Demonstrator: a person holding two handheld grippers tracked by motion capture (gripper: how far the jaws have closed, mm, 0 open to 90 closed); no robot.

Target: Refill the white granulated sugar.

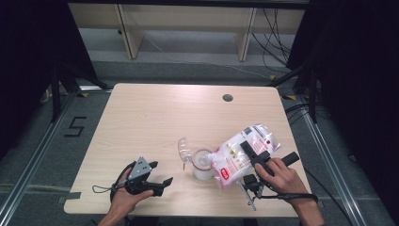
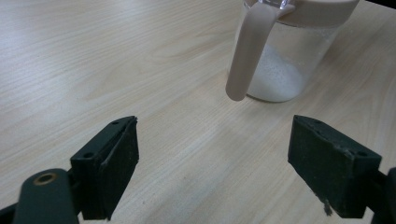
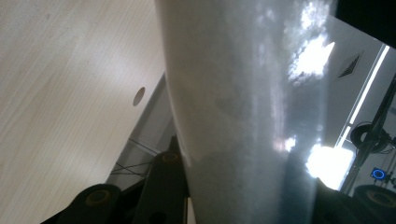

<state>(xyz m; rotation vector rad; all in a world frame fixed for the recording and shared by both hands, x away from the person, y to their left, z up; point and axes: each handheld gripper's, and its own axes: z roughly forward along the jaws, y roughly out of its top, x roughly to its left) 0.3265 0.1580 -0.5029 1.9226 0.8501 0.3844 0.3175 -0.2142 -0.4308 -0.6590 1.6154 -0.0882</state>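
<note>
Now the right gripper (image 1: 252, 155) has its jaws pinching the white-and-pink bag (image 1: 240, 153), the plastic pressed up between them. Long axis tilted, the bag's lower end points down at the clear jar (image 1: 203, 164) just beyond the jaw tips. Red panel on the bag, writing too small to read. Left gripper (image 2: 212, 163), jaws spread wide, nothing between them, bare table (image 1: 155, 117) ahead and the jar's handle (image 2: 245, 51) just beyond. Plenty of open tabletop farther out.

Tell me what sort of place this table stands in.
Probably a lab or recording workspace, not a kitchen: the pale wooden table stands between black curtains, loose black cables trail across the grey floor behind, and a black taped number five marks the floor.
</note>
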